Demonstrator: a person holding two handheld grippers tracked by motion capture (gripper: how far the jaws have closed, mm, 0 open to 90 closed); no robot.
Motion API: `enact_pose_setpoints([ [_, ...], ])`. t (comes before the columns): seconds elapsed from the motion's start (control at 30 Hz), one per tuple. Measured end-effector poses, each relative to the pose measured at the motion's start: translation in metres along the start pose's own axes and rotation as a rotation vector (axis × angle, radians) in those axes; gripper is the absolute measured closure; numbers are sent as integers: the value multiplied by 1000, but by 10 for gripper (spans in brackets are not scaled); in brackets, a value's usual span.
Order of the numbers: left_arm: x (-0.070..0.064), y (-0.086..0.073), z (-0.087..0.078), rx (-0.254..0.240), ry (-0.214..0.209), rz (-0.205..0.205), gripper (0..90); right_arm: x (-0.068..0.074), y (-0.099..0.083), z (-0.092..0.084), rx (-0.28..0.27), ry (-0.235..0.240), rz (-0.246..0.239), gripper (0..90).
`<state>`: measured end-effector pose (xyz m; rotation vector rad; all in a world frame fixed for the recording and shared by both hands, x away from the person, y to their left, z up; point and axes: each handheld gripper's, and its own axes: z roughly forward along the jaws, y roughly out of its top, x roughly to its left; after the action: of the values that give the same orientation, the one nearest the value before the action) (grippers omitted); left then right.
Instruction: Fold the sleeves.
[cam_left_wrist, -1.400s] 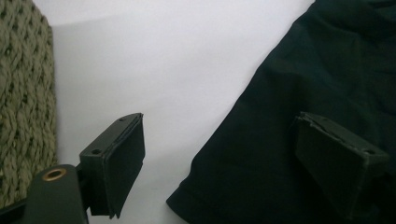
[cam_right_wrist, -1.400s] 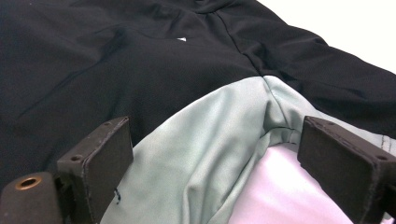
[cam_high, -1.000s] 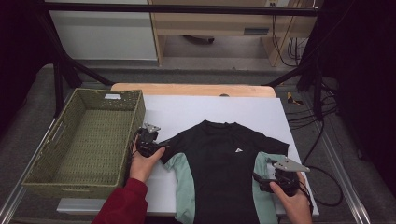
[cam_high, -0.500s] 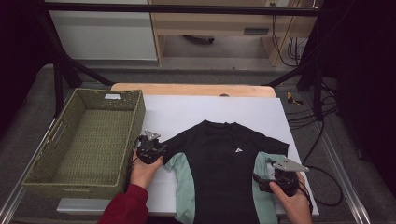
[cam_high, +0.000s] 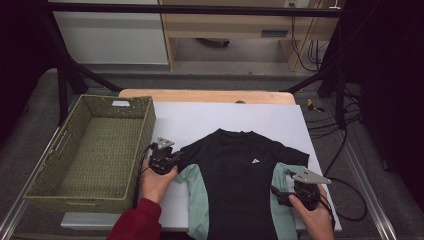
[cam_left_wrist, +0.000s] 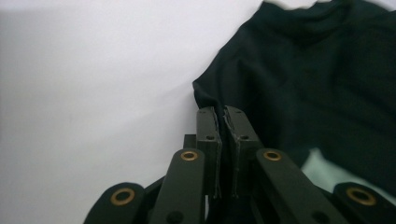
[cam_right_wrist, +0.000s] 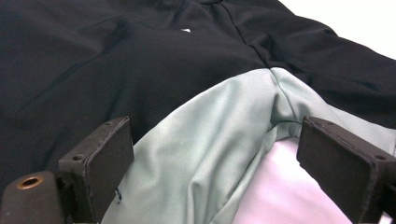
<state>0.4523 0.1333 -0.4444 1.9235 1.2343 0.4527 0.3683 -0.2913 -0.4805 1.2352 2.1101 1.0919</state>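
Black-and-mint fabric of 1 shirt (cam_high: 235, 185) is seen spread flat on the white table (cam_high: 215, 117), w/ 1 woven basket (cam_high: 90, 150) just beside the table's left edge. 2 grippers are counted: the left gripper (cam_high: 172, 159) has just been closing and is now clamped on the black sleeve edge (cam_left_wrist: 208, 100). The right gripper (cam_high: 280, 192) is held w/ jaws wide apart, the mint side panel (cam_right_wrist: 210, 144) lying between them, unpinched.

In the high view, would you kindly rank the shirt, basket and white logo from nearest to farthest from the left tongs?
1. Shirt: its sleeve is pinched in the left tongs.
2. Basket: just to their left.
3. Logo: on the chest, to the right.
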Motion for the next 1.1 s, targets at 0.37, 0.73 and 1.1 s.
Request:
enact_pose_setpoints([
  [0.37,-25,23,-13,-45,-97,23,853,0,0,0,0,1,3,109],
  [0.73,-50,42,-1,-29,-154,64,851,0,0,0,3,8,5,109],
  [1.1,-68,44,25,-1,-156,82,851,-1,1,-1,1,15,5,110],
])
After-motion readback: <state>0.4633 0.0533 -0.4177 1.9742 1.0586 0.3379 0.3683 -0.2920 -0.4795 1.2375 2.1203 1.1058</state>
